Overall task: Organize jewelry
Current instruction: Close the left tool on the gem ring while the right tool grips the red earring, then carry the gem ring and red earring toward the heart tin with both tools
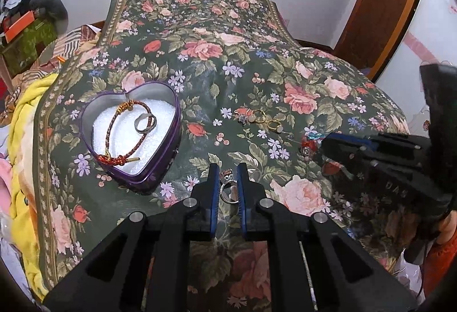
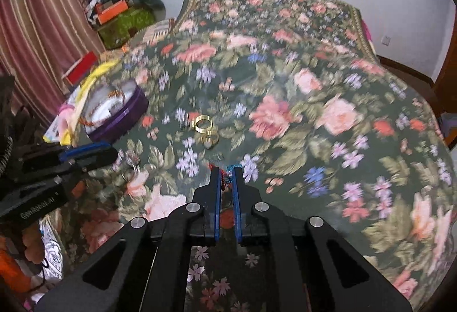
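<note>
A: Where is the jewelry?

B: A silver ring with a jewelled top [image 1: 227,187] stands between the blue pads of the left claw [image 1: 228,183], which is clamped on it just above the dark green floral bedspread [image 1: 200,35]. To its left sits the purple heart-shaped tin [image 1: 148,177] with white padding, holding a red and gold braided cord bracelet [image 1: 120,135] and a plain silver band ring [image 1: 145,123].

A: And the loose pieces?

B: 2 gold rings [image 1: 267,119] lie on the bedspread beyond the left claw, near a small clustered piece too tiny to tell.

A: The right side?

B: The right claw [image 2: 227,179] points forward and down at the bedspread, its fingers nearly together on a small red and blue beaded trinket [image 2: 227,177]. The view is blurred, so I cannot tell how firmly it is held.

A: How are the 2 tools placed?

B: The left one reaches level toward the head of the bed; the right one comes in from its right side, tip near the trinket [image 1: 310,142]. An orange sleeve [image 1: 440,263] shows behind it.
</note>
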Demonstrator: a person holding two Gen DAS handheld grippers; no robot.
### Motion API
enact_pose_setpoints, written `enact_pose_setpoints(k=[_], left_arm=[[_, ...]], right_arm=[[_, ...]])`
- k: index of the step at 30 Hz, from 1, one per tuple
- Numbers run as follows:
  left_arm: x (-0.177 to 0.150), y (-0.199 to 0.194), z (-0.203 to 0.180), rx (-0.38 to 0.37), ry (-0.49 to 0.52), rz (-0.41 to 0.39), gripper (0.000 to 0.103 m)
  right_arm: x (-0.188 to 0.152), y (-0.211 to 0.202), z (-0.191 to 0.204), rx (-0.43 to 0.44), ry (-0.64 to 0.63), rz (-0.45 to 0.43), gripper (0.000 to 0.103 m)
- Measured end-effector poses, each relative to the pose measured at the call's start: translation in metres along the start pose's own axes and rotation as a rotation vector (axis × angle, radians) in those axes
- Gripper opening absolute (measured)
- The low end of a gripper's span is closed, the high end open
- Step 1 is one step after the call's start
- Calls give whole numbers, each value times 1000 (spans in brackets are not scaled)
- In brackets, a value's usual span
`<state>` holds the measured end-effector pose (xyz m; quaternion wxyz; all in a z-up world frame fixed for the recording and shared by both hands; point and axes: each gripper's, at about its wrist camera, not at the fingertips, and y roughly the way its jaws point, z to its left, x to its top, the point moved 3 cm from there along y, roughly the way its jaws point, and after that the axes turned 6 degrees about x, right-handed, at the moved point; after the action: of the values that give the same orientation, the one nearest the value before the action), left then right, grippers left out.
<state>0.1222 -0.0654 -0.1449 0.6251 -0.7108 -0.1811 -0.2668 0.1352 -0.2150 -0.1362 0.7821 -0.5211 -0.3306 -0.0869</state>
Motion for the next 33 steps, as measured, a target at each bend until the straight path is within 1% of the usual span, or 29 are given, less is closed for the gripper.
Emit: enact_pose_setpoints(k=[7, 9, 11, 13, 19, 26, 31, 33], left_arm=[[-2, -6, 0, 7, 4, 4, 11], [-4, -6, 0, 11, 7, 16, 15], [-7, -4, 1, 21, 10, 26, 29], [-10, -2, 1, 27, 13, 33, 31], [-14, 7, -1, 28, 27, 61, 32], [-12, 22, -4, 9, 25, 92, 32], [-4, 32, -5, 0, 9, 80, 31], [-3, 34, -5, -6, 3, 77, 24]], right_arm=[[16, -25, 5, 11, -6, -78, 7], [19, -32, 6, 20, -5, -97, 7], [23, -37, 7, 26, -3, -113, 7], [25, -42, 7, 29, -2, -126, 7], [31, -52, 6, 31, -2, -156, 7], [34, -53, 5, 37, -4, -162, 7], [36, -51, 4, 43, -1, -160, 7], [36, -50, 5, 44, -2, -158, 7]])
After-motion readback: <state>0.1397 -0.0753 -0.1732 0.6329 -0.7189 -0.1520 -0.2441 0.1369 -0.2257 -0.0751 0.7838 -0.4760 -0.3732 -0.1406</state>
